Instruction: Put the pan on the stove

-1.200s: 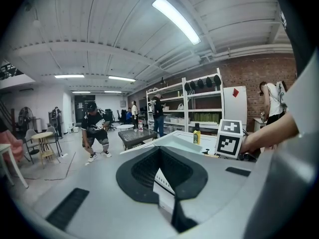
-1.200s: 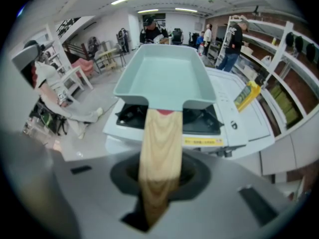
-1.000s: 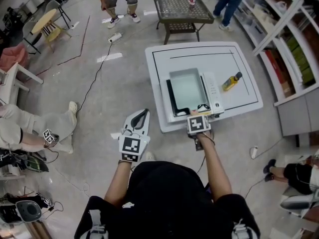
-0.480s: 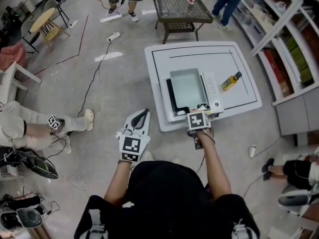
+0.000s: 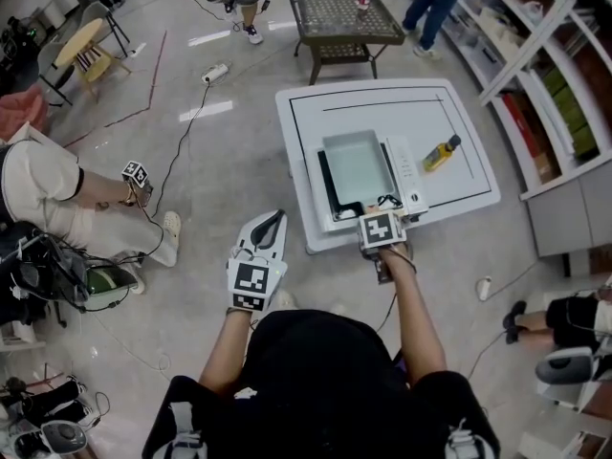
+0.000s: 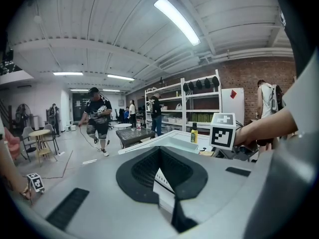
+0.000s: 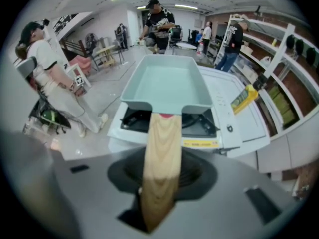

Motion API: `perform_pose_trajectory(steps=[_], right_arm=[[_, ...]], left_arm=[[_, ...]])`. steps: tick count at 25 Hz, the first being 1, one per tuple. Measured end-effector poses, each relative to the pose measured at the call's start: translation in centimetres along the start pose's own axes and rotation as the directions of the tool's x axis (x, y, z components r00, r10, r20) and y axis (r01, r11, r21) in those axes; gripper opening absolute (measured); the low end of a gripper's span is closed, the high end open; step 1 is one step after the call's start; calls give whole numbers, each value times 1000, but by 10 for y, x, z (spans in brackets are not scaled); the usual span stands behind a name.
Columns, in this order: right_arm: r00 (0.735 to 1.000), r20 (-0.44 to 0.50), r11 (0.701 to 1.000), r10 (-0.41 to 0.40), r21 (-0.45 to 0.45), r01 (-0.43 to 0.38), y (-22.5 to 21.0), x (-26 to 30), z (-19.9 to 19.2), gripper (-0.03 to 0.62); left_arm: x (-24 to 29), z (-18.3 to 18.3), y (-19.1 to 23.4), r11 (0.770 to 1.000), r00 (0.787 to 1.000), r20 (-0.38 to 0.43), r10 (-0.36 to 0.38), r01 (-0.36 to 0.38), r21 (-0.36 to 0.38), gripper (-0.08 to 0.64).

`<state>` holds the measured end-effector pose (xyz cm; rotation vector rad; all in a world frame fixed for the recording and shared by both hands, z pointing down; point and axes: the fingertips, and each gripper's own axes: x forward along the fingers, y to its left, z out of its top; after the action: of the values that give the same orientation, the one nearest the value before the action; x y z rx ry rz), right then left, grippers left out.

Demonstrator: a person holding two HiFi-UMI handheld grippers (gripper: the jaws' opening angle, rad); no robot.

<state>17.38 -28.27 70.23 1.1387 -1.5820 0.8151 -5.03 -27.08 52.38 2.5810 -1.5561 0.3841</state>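
Item 1, right gripper (image 7: 160, 180): jaws opening, and I see a dark gap along one side of the wooden handle (image 7: 160, 143) that lies between them.

Item 2, pan (image 7: 167, 86): pale blue-green, rectangular, empty. It sits on the stove (image 7: 202, 126), covering most of the black burner top, with its handle reaching back over the near edge toward me.

Item 3, left gripper (image 6: 162, 180): jaws a narrow slit apart with nothing between them. I hold it off the table's near left corner, over the floor, well apart from the pan.

Item 4, stove, head view (image 5: 328, 187): a white body with a control strip (image 5: 404, 170) along its right side, placed at the near edge of the table.

Item 5, white table (image 5: 459, 194): square, with a thin dark line inset round the top. A yellow bottle (image 5: 443, 154) lies on it just right of the stove.

Item 6, room: glossy grey floor (image 5: 220, 151) with a cable (image 5: 177, 165) trailing across it. I note a dark mesh-topped table (image 5: 346, 15) beyond the white one, white shelving (image 5: 559, 84) down the right wall, and a round wooden chair (image 5: 84, 41) far left. A seated person (image 5: 43, 194) is at the left, and others stand at the far end.
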Motion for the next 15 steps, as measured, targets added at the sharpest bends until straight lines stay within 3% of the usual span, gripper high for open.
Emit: perform_pose_trajectory(steps=[5,9,15], right_arm=[[997,70,999,38,13,-39,6,-6,11,184],[996,68,998,50,29,-52,9,-21,8,204],[979,190,996,79,18,-84,14,-54,24,207]], left_arm=[[-4,1,-1,1000,1000,3,-1,1,4,25],[-5,6,-1,1000,1000,9,-4,4,10,25],[-7,12,-7,1000,1000,23,-10,10,21,25]])
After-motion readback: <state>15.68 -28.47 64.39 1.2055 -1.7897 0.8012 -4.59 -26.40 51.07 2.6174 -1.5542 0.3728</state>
